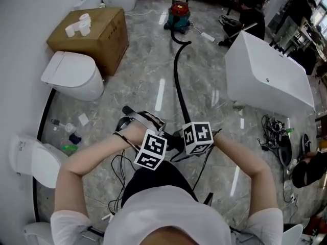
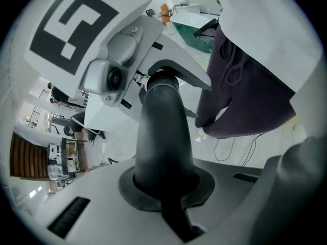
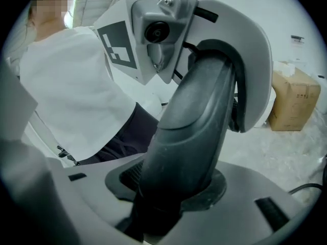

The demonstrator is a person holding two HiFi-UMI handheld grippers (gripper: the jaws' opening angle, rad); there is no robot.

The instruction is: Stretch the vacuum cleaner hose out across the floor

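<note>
**Head view.**
- Vacuum cleaner (image 1: 177, 15): red-and-teal canister standing on the grey marble floor (image 1: 138, 80).
- Vacuum cleaner hose (image 1: 177, 80): black. It leaves the canister and runs in a long shallow curve across the floor towards the person. Its far end lifts off the floor at the point farthest from the canister.
- Handling, judged: light and limp along its length, so it should slide easily on the polished stone. It is likely to keep some curl, and a hard pull may roll the canister. The best hold is the stiff end piece, not the soft run.
- Cardboard box (image 1: 94, 32): left of the canister.
- White bathtub (image 1: 265, 73): right of the canister.

**Left gripper view.**
- Left gripper (image 2: 163, 200): jaws drawn together on the hose's rigid black end tube (image 2: 161, 131). The tube seats in the notch between them and rises away, curving.
- The tube looks smooth and hard, so the grip appears firm.

**Right gripper view.**
- Right gripper (image 3: 168, 198): jaws part-way apart and clamped on the thicker moulded section of the same end tube, farther from the canister than anything else listed.
- Both grippers face each other along the tube.
</note>
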